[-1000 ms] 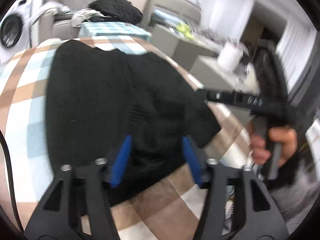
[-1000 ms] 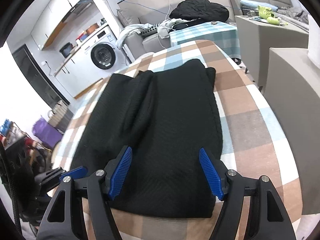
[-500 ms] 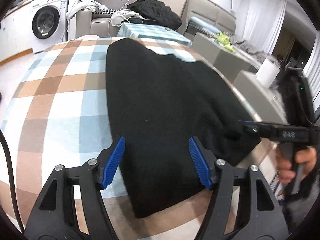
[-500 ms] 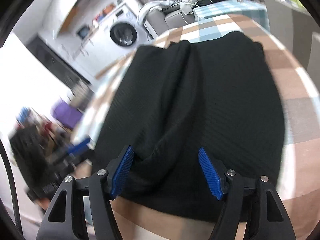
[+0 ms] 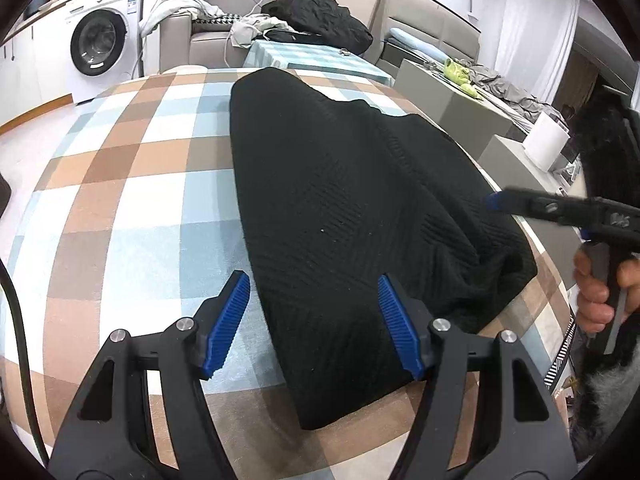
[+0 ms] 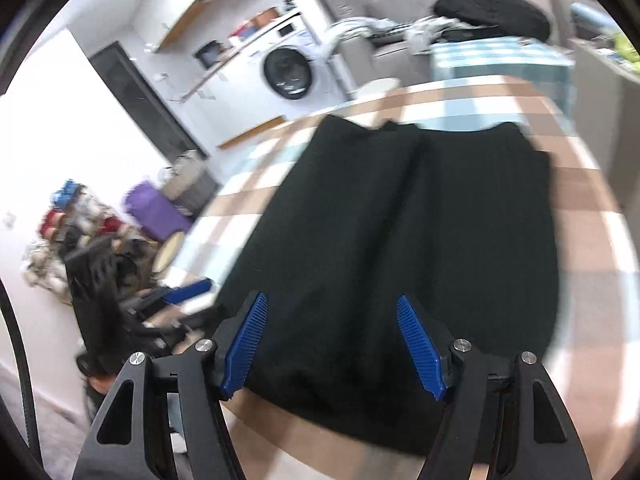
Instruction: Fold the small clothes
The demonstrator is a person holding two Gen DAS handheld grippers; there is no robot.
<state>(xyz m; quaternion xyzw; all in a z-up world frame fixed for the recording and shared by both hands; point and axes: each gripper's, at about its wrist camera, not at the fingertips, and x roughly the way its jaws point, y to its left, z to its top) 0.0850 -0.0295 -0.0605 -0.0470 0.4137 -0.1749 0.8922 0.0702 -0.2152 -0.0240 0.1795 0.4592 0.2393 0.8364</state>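
Observation:
A black knitted garment (image 5: 344,200) lies folded lengthwise on the checked tablecloth (image 5: 132,208). It also shows in the right wrist view (image 6: 420,232), with a lengthwise crease down its middle. My left gripper (image 5: 314,324) is open and empty, its jaws straddling the garment's near left corner. My right gripper (image 6: 334,348) is open and empty over the garment's near edge. The right gripper also shows in the left wrist view (image 5: 560,212), above the garment's right side. The left gripper shows blurred in the right wrist view (image 6: 176,300).
A washing machine (image 5: 100,48) stands at the back left. A sofa with a black bundle of clothes (image 5: 316,20) is behind the table. Grey cabinets (image 5: 472,116) and a paper roll (image 5: 546,146) are to the right. Clutter (image 6: 92,224) lies on the floor.
Both grippers have shifted along the garment's near edge, the left view swinging left and then steadying. The right gripper is still moving and its view is blurred. Both stay open and empty.

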